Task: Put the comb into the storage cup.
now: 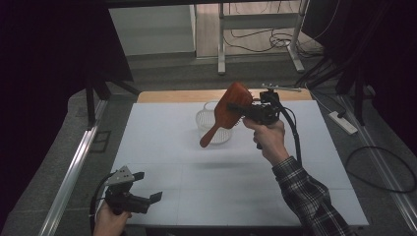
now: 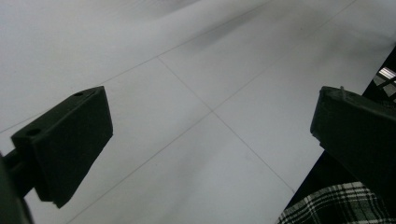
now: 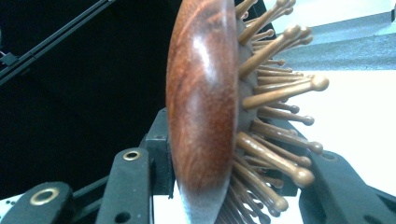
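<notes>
A reddish-brown wooden hairbrush (image 1: 227, 110) hangs in the air above the white table (image 1: 162, 147), its handle slanting down to the left. My right gripper (image 1: 241, 109) is shut on the brush's head. In the right gripper view the brush (image 3: 201, 107) stands edge-on between the two black jaws, its wooden bristle pins pointing right. A white mesh basket (image 1: 209, 123) sits on the table right behind and below the brush. My left gripper (image 1: 147, 188) is held low at the table's front left corner, open, with nothing between its fingers (image 2: 65, 144).
A person's plaid sleeve (image 1: 310, 196) reaches in from the bottom right. A metal frame (image 1: 74, 167) runs along the table's left side. A power strip (image 1: 344, 123) and cables lie on the floor to the right. Stand legs (image 1: 221, 44) rise beyond the far edge.
</notes>
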Tool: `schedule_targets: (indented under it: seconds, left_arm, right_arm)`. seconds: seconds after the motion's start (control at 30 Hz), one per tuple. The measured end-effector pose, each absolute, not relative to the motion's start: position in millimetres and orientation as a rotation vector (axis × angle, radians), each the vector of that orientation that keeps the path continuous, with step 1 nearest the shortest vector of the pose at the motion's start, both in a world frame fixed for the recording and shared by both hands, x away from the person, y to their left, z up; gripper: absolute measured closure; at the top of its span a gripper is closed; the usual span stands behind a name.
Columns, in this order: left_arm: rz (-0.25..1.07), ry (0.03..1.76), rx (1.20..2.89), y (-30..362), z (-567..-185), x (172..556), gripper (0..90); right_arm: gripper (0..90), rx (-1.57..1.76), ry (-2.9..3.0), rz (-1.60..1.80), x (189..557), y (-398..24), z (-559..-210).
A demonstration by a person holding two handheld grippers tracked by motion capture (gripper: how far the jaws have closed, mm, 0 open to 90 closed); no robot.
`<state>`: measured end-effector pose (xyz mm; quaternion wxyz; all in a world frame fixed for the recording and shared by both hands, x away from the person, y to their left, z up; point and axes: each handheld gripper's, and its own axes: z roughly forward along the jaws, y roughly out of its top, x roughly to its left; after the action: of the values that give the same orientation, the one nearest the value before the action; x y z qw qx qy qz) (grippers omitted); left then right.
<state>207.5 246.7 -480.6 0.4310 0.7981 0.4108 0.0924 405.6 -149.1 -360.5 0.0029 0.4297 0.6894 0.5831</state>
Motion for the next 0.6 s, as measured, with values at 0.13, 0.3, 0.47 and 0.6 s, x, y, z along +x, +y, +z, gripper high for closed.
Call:
schedule_targets:
  seconds: [0.13,0.3,0.47,0.6]
  left_arm:
    - [0.224,1.028,1.992,248.7,-481.4,204.8,0.0]
    - [0.221,1.041,1.993,251.5,-482.4,200.4,0.0]
    - [0.218,1.048,1.988,254.1,-483.2,196.9,0.0]
    - [0.216,1.051,1.971,256.8,-482.5,193.8,0.0]
  right_arm:
    - [53.0,1.349,2.15,1.827,409.9,-148.1,-357.8]
    - [53.0,1.355,2.136,1.82,414.4,-147.2,-355.3]
    - [53.1,1.369,2.116,1.807,420.0,-147.7,-353.8]
    - [53.0,1.384,2.095,1.799,424.6,-148.2,-352.9]
